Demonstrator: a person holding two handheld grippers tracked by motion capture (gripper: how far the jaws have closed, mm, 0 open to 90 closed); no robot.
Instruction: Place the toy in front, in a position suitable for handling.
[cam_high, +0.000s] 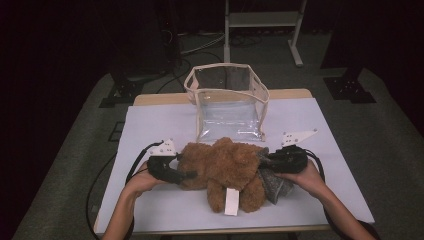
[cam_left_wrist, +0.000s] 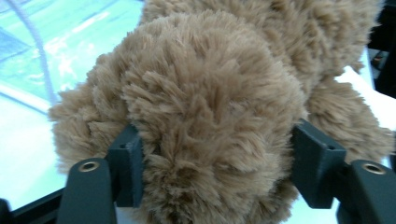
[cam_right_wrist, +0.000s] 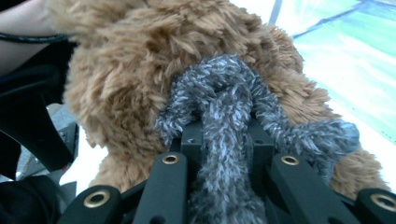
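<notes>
The white-topped desk (cam_high: 150, 125) carries a clear plastic bag (cam_high: 227, 102) with cream trim, standing open at the far side. Just in front of it, at the desk's middle, lies a brown plush teddy bear (cam_high: 225, 167), a white tag (cam_high: 231, 201) at its near end. The bear sits between both grippers. The left gripper (cam_high: 186, 175) comes in from the bear's left, and in the left gripper view its jaws stand about half open, pressed into a rounded furry limb on both sides. The right gripper (cam_high: 264, 160) at the bear's right has its jaws narrowly closed on the grey knitted scarf (cam_right_wrist: 224, 140) knotted against the bear.
</notes>
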